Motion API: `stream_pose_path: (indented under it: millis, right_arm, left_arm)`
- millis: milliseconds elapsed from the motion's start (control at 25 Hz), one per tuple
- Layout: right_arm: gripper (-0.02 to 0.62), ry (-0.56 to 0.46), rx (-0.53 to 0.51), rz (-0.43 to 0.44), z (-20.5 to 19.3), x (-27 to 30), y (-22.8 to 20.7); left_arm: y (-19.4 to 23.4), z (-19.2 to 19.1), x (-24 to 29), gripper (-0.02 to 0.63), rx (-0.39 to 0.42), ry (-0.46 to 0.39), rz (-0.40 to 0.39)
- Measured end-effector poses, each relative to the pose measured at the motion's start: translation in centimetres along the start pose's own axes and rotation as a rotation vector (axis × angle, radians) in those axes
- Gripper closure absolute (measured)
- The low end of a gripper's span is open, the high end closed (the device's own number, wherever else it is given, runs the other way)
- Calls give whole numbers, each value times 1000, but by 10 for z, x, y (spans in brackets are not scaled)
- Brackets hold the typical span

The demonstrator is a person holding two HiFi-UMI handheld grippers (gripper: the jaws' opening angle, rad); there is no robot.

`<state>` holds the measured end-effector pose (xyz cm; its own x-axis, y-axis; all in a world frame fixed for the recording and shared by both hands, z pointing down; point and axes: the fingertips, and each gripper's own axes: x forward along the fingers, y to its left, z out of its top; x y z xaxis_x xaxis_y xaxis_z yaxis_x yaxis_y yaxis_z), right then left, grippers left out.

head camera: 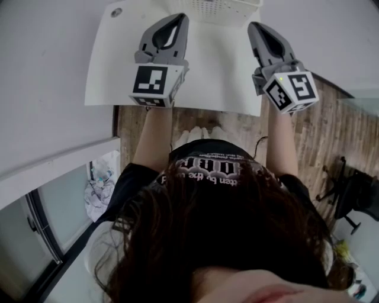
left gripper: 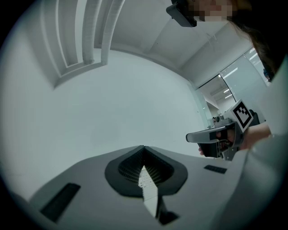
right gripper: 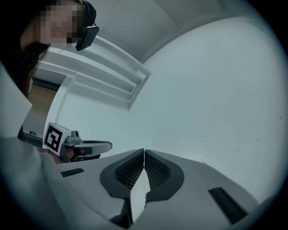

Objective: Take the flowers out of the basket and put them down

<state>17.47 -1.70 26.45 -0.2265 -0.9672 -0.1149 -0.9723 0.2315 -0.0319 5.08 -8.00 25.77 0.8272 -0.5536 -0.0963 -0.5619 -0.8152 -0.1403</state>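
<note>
Our left gripper (left gripper: 143,150) and right gripper (right gripper: 144,152) both have their jaws pressed together on nothing. The white basket (head camera: 228,8) sits at twelve o'clock on the table (head camera: 118,65); no flowers show. We should spread the jaws before reaching in. The shirt print (head camera: 204,168) stays unreadable.

Basket (head camera: 228,9) mostly beyond top edge

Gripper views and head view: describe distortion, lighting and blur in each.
Left gripper view: fisheye circle, black corners; white ribs curve; left gripper looms large. Right gripper view: same bending and dark rim; right gripper fills the bottom. Head view: flat, dim light, no hard shadows; hair near the lens is blurred.
</note>
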Motion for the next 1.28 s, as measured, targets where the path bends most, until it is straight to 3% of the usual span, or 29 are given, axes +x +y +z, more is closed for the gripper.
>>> stream_pose_path:
  millis: [320, 560, 1280]
  right_arm:
    - [569, 34, -20, -3, -8, 12, 5]
    - [569, 45, -20, 13, -11, 22, -19]
    - [569, 58, -36, 90, -11, 86, -59]
  left_arm:
    - [12, -15, 2, 609, -33, 25, -25]
    - [12, -23, 24, 609, -45, 45, -33]
    - [59, -20, 68, 609, 9, 74, 53]
